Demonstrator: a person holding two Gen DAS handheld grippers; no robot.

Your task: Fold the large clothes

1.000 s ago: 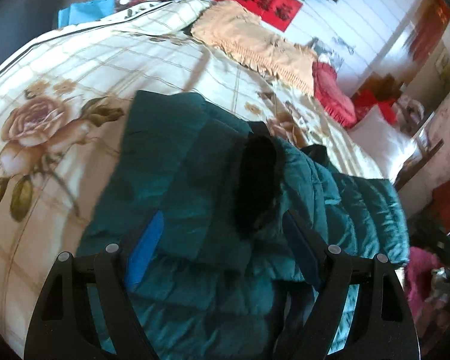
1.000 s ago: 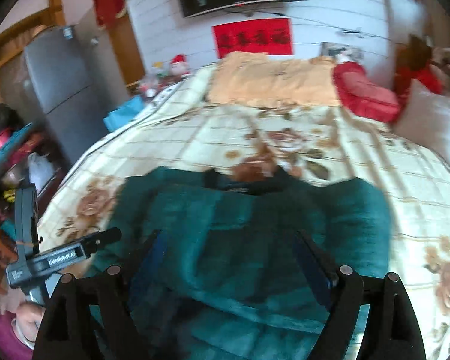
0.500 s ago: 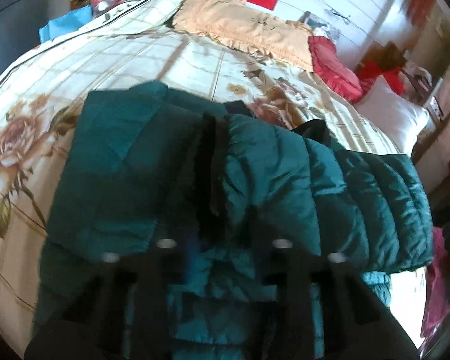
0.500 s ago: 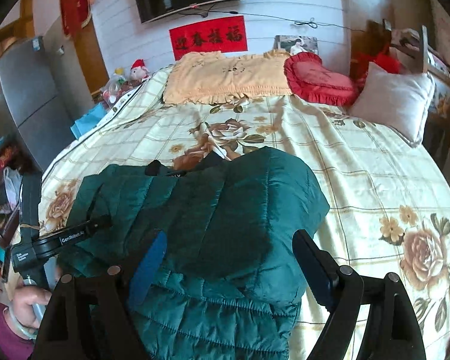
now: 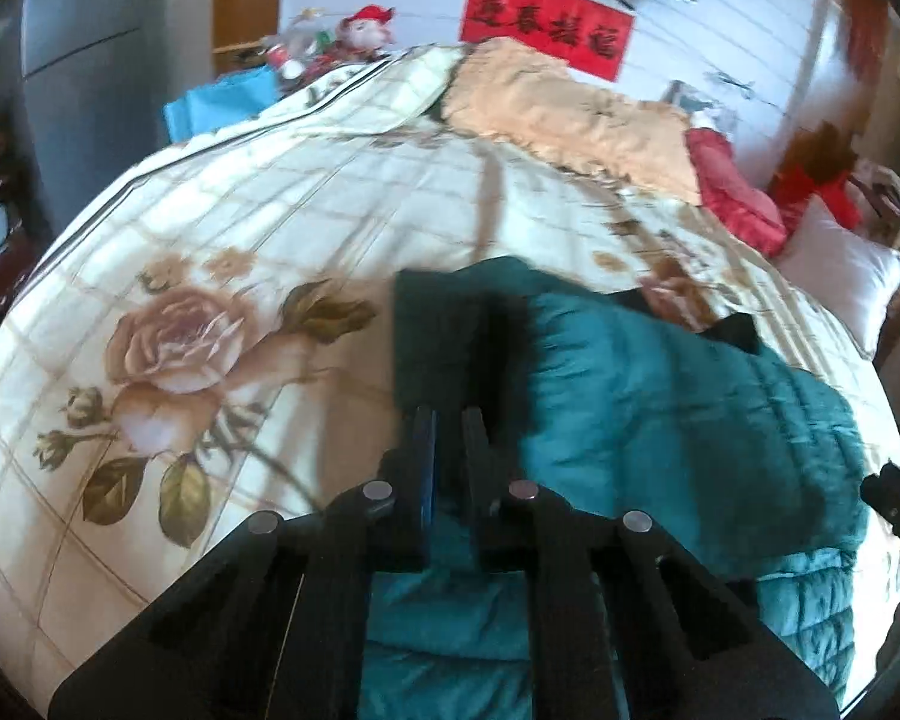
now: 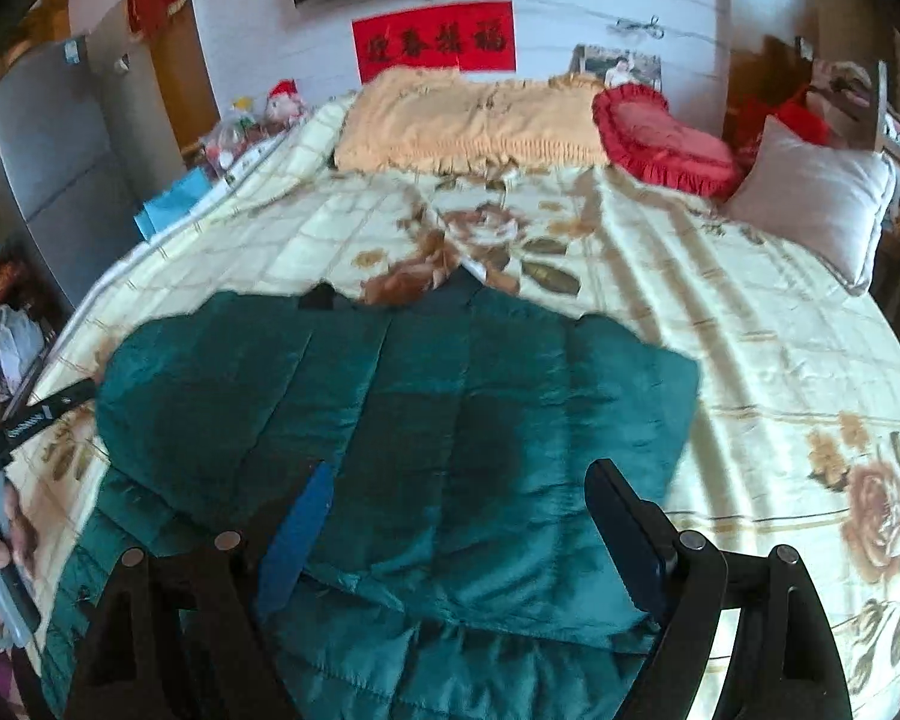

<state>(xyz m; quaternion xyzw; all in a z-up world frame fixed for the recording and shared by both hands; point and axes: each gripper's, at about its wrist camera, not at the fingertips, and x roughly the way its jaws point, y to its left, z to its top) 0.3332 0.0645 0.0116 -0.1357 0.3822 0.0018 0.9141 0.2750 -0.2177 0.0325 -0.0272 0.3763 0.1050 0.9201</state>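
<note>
A dark green quilted jacket (image 6: 426, 420) lies folded on a cream bed cover with a rose print (image 6: 750, 330). It also shows in the left wrist view (image 5: 660, 408). My left gripper (image 5: 447, 420) has its jaws nearly closed, pinching the jacket's left edge. My right gripper (image 6: 462, 492) is open above the near part of the jacket and holds nothing. The left gripper (image 6: 48, 408) also shows at the left edge of the right wrist view, with a hand on its handle.
At the head of the bed lie a yellow fringed pillow (image 6: 468, 120), a red heart cushion (image 6: 666, 138) and a white pillow (image 6: 810, 198). A grey fridge (image 6: 48, 162) and clutter stand left of the bed. The bed cover (image 5: 180, 312) shows left of the jacket.
My left gripper went from open to nearly closed on the jacket's left edge. The jacket's upper layer now lies flatter. My right gripper stayed open.
</note>
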